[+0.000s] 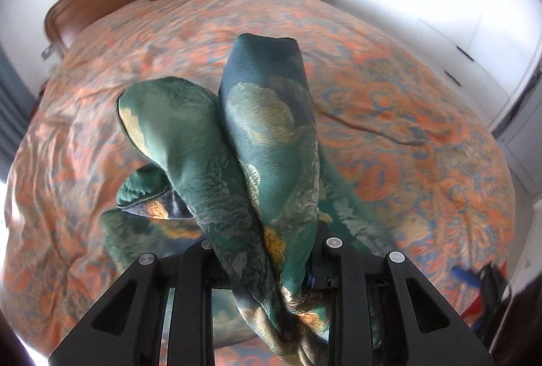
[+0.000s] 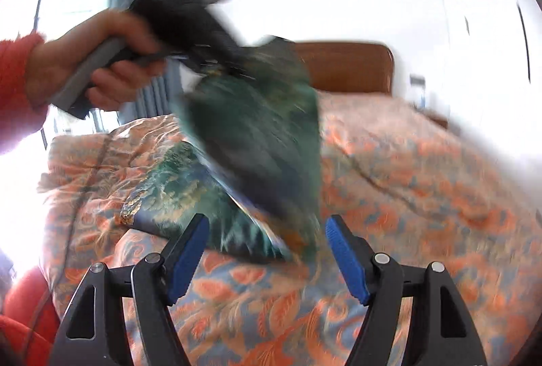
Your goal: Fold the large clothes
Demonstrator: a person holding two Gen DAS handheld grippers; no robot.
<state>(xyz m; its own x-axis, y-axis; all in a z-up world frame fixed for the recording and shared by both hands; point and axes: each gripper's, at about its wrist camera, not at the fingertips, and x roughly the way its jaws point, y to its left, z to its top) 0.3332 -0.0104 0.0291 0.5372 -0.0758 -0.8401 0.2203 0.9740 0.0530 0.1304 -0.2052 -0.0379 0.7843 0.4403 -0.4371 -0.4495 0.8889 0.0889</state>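
While left hand-held gripper [image 1: 267, 291] pinches green garment [image 1: 267, 129], right hand-held gripper [image 2: 266, 251] spread, empty

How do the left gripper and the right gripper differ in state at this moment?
The left gripper is shut on the green patterned garment, bunched between its jaws; the right gripper is open, its blue pads bare, gripping nothing. In the right wrist view the left gripper is raised, lifting cloth off the bedspread, while the right gripper sits low over it. Both are black two-finger tools.
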